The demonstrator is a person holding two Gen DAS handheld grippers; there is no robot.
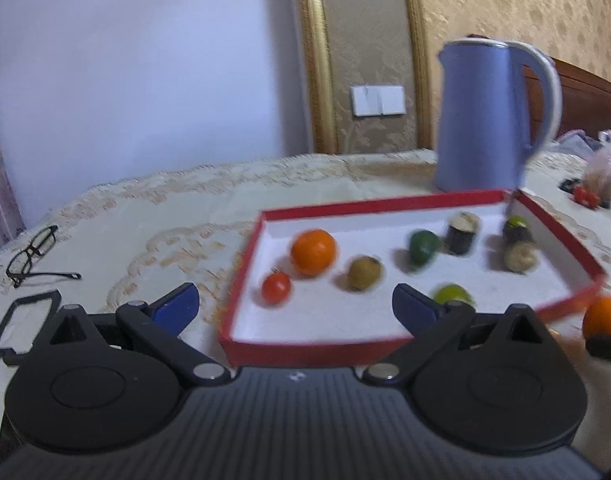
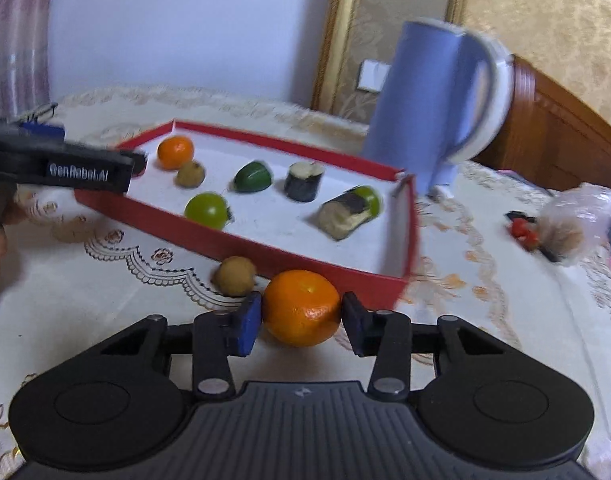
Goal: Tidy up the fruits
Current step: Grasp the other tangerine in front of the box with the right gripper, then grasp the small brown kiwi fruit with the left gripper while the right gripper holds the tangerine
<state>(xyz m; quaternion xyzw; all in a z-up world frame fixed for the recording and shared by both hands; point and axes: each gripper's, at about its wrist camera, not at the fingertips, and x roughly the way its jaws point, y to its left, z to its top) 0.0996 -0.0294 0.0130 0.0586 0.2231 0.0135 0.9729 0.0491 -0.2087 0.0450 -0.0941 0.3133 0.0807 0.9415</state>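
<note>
A red box with a white floor lies on the tablecloth. It holds an orange, a small tomato, a brown round fruit, a dark green fruit, a lime and two dark rolls. My right gripper has its blue pads on both sides of a second orange just outside the box's near wall, beside a brown fruit. My left gripper is open and empty at the box's near wall.
A blue kettle stands behind the box. Black glasses and a black frame lie to the left. A plastic bag and small red things lie to the right. The table's far edge meets the wall.
</note>
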